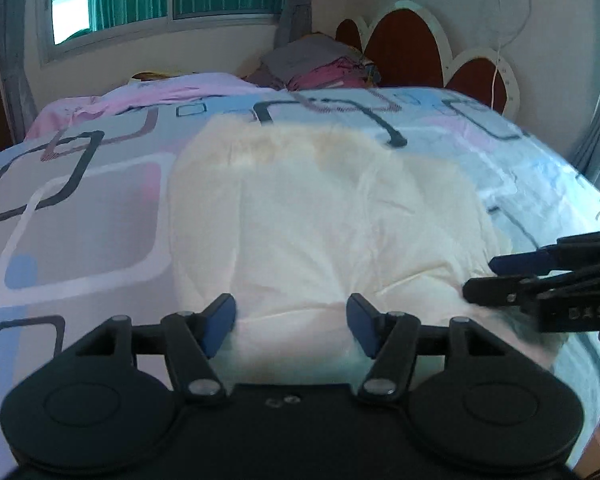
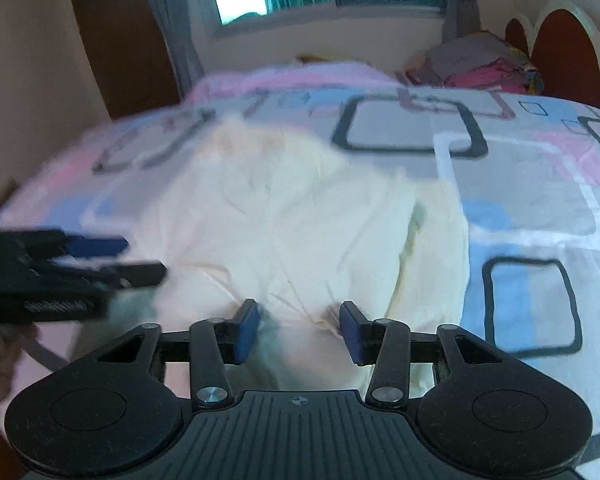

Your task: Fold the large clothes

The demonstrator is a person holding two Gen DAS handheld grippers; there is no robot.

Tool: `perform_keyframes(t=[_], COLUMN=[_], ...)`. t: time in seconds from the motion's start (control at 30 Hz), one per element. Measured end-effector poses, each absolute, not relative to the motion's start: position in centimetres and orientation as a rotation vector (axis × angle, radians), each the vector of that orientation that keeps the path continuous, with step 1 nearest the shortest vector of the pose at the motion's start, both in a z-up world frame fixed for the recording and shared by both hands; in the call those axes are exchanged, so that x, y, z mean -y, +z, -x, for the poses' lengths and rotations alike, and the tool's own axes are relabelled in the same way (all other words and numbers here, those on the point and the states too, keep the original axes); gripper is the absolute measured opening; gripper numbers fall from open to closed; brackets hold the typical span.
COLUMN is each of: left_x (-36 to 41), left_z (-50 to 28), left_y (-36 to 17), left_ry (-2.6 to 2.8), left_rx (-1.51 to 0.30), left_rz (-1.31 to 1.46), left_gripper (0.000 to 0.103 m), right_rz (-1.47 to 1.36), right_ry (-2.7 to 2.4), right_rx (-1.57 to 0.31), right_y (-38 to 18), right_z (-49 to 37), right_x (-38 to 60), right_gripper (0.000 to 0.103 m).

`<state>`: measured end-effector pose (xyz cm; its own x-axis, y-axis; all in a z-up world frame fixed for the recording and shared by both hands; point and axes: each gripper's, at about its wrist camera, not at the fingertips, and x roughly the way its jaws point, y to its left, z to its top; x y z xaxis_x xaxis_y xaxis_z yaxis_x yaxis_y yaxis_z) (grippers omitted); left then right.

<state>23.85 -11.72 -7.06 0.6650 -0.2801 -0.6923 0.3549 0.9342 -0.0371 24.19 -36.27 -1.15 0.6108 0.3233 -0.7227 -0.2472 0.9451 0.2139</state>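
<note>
Garment (image 1: 324,216), one cream piece, lies on the bedspread (image 1: 80,200) before two spread claws, left claw (image 1: 291,320) and right claw (image 2: 298,330).

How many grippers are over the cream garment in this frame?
2: the left gripper at the cream garment's near edge, the right gripper alongside it on the right. Both have open fingers.

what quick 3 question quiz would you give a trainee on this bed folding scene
1. True or false: the left gripper is clamped on the cream garment.
2. Multiple choice: the garment lies on a) a patterned bedspread b) a bare floor c) a chair.
3. Fill in: by the headboard sits a pile of folded ____.

Key: 1 false, its jaws stand open, as do the right gripper's; 2 a; 3 clothes.
</note>
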Motion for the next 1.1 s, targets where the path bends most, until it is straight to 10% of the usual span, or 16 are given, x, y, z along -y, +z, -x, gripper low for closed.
perform_keyframes(t=[0.9, 1.1], left_x=[12.4, 10.1], left_z=[-19.1, -20.3], left_y=[-8.1, -5.1], left_ry=[-0.43, -0.397], left_rx=[-0.798, -0.681], left_rz=[-0.175, -0.069], left_gripper=[0.06, 0.078], right_rz=[-0.009, -0.129], right_ry=[0.328, 0.305], right_rx=[-0.913, -0.762], right_y=[-2.6, 2.1], right_z=[-20.9, -22.7], right_x=[36.2, 39.0], right_gripper=[0.045, 0.045])
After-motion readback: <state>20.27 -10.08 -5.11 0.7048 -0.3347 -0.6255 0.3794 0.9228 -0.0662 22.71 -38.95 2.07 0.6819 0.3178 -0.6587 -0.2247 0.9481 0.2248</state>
